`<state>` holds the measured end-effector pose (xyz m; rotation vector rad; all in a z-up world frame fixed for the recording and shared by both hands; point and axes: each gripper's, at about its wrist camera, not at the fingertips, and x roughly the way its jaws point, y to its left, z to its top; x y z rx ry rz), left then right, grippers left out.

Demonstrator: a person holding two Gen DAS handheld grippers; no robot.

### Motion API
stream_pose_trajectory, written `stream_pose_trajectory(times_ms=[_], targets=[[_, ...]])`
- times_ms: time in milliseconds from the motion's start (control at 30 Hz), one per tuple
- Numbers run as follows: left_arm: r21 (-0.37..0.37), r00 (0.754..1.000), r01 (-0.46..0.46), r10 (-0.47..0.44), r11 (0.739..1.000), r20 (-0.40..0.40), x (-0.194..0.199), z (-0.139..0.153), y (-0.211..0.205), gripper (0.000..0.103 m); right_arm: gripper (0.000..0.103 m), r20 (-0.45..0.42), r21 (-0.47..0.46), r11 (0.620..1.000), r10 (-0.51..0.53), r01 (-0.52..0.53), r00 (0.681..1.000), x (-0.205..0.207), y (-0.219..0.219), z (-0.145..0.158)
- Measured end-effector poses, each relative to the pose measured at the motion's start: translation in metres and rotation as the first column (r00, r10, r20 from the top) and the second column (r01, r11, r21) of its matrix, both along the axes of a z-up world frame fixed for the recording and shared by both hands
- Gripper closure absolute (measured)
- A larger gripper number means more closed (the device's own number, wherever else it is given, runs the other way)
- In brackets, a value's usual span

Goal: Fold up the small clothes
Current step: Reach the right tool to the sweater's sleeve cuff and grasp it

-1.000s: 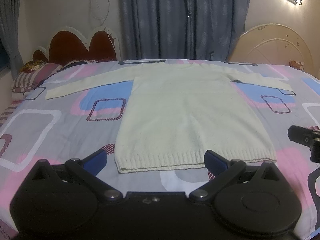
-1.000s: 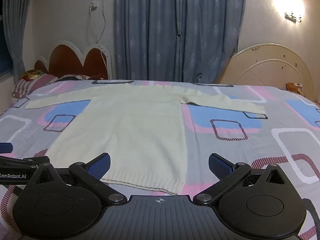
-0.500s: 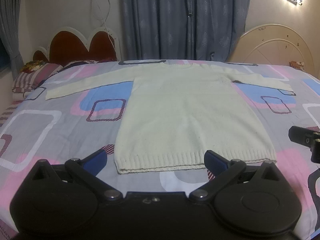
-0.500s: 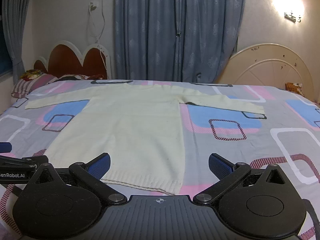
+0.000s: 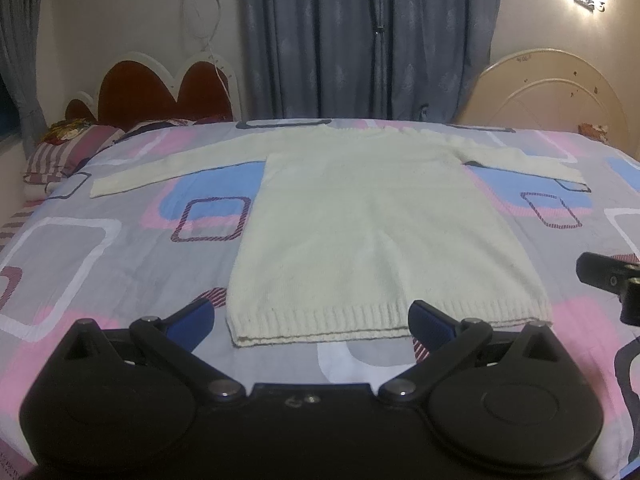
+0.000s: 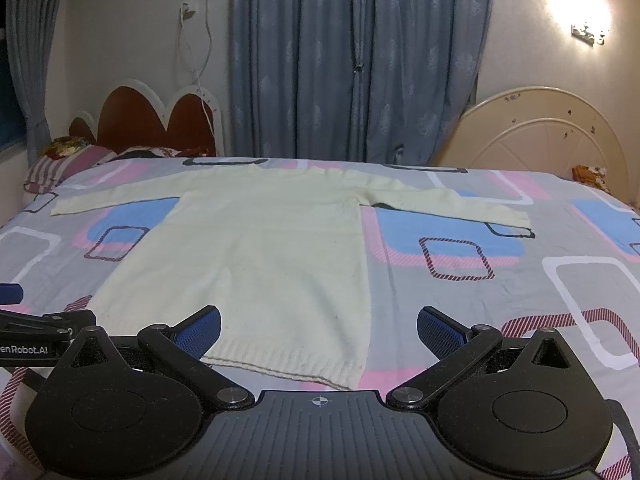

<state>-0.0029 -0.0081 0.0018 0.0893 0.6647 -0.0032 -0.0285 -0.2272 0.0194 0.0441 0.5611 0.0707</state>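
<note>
A cream knitted sweater (image 5: 372, 224) lies flat on the bed, face down or up I cannot tell, with both sleeves spread out to the sides. It also shows in the right wrist view (image 6: 256, 264). My left gripper (image 5: 312, 322) is open and empty, just in front of the ribbed hem. My right gripper (image 6: 319, 330) is open and empty, in front of the hem's right corner. The right gripper's tip shows at the right edge of the left wrist view (image 5: 608, 280).
The bed has a patterned grey, pink and blue sheet (image 5: 120, 248). Striped pillows (image 5: 60, 156) and a red headboard (image 5: 160, 92) stand at the far left. Blue curtains (image 6: 352, 60) hang behind. A cream round board (image 6: 536, 132) leans at the far right.
Both grippers have crept slightly forward toward the hem. Nothing was taken hold of.
</note>
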Motion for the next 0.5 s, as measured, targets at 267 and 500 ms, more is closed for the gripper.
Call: stream_pose_trajectory(times_ms=[267, 500], targets=[[0.025, 0.998, 0.045, -0.046, 0.999, 0.044, 0.029, 0.007, -0.008, 0.000, 0.000, 0.011, -0.016, 0.997, -0.075, 0.075, 0.997, 0.015, -0.021, 0.002], [-0.016, 0.987, 0.079, -0.075, 0.997, 0.143, 0.069, 0.016, -0.021, 0.000, 0.000, 0.032, 0.018, 0.988, -0.157, 0.156, 0.987, 0.054, -0.062, 0.012]])
